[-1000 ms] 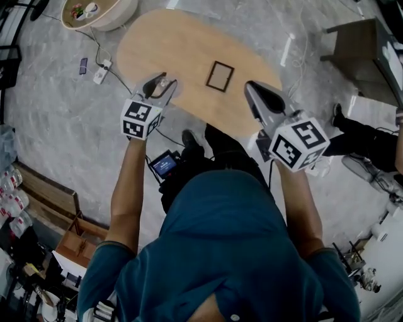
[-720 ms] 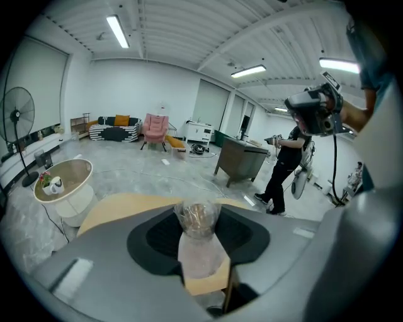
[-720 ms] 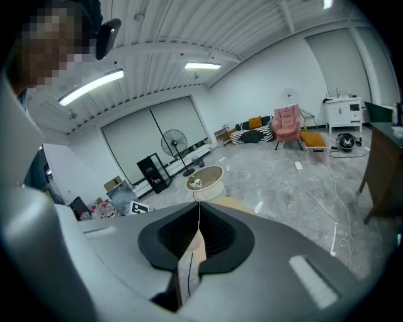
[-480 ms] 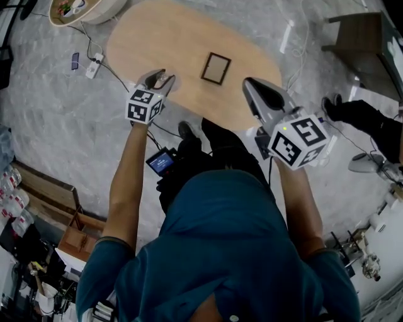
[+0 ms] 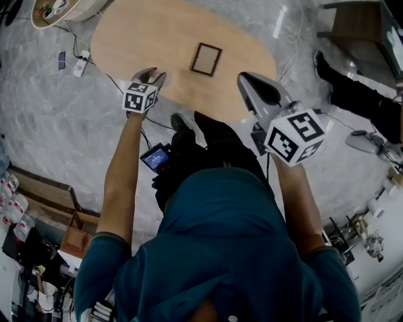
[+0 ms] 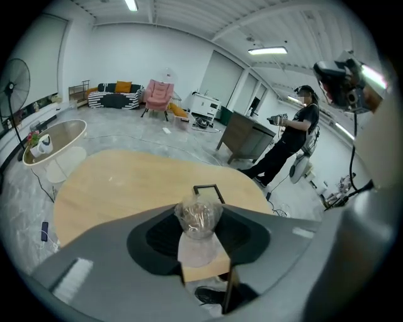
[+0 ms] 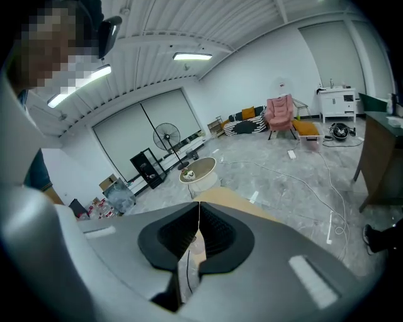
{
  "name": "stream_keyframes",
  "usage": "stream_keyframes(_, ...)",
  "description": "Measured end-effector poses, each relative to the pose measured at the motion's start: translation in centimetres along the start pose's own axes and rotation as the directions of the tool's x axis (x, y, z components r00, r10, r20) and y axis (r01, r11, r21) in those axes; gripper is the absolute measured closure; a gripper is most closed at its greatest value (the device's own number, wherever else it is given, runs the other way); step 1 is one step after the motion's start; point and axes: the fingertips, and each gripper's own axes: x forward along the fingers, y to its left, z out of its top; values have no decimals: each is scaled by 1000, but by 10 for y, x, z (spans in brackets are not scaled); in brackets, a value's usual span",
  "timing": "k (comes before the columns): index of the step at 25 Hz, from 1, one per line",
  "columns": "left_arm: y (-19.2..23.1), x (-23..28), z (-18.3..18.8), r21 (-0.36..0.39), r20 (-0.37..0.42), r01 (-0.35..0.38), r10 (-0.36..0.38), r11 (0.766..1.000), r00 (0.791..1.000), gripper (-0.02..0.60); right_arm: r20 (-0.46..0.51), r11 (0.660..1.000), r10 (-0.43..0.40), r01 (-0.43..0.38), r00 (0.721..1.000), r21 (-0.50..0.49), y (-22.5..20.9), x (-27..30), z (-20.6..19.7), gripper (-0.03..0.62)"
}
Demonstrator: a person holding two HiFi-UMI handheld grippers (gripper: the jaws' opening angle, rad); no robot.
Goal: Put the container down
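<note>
My left gripper [image 5: 153, 78] is shut on a small clear plastic container [image 6: 198, 217] with something brownish inside. It hangs low over the near edge of the oval wooden table [image 5: 176, 31]. In the left gripper view the container fills the gap between the dark pads, with the tabletop [image 6: 119, 182] behind it. I cannot tell whether it touches the wood. A small dark square frame [image 5: 206, 59] lies on the table beyond it. My right gripper [image 5: 252, 85] is held higher at the table's right end. In the right gripper view its jaws meet at the tips [image 7: 199, 207] with nothing between them.
A round white side table [image 5: 60, 9] with small items stands at the far left, and a power strip [image 5: 80, 63] and cables lie on the floor. A dark desk [image 5: 352, 25] and a person in black [image 6: 286, 141] are to the right.
My left gripper has sunk toward the table's near edge with the container still in it. The right gripper has dropped a little.
</note>
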Motion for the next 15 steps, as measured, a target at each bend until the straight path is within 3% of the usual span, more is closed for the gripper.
stream_keyframes(15, 11, 58, -53, -35, -134, 40, -44, 999, 990, 439, -55, 999, -20, 22, 998, 35, -20, 15, -27, 583)
